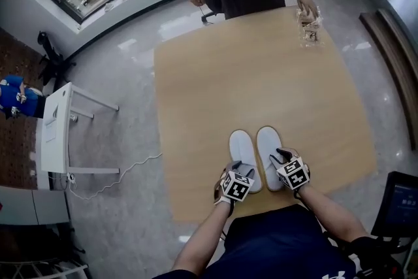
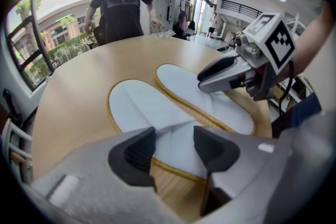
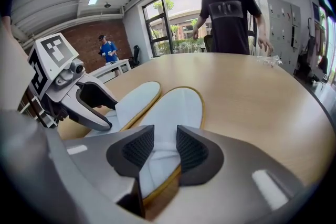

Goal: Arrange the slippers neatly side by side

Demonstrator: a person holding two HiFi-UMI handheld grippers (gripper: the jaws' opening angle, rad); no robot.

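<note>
All but done, judging by head view. Can see left slipper (image 1: 241, 150) and right slipper (image 1: 268, 144) lying flat at lower centre of worktop (image 1: 261, 75), toes pointing up-frame, long edges parallel and touching or as good as. Noting right slipper a shade further up-frame than its mate. Cannot check heels, hidden under left gripper (image 1: 234, 168) and right gripper (image 1: 282, 157), one over each heel end.

Left gripper view next. Reading left gripper (image 2: 173, 147) as spread, pads either side of the near end of left slipper (image 2: 136, 107) without pinching it. Also catching right slipper (image 2: 181, 86) snug along it toward the right of frame, with right gripper (image 2: 210, 77) over its middle, contact unclear.

Right gripper view last. Reading right gripper (image 3: 165, 147) as spread too, narrower gap, right slipper (image 3: 181, 105) showing through it, no squeeze evident on the fabric. Seeing left slipper (image 3: 139, 94) just beside it at left of frame, left gripper (image 3: 113, 116) over its near end.

Left to do, at a guess: maybe a small nudge to level the toes, then lift both grippers clear. Nothing else outstanding as far as visible.
</note>
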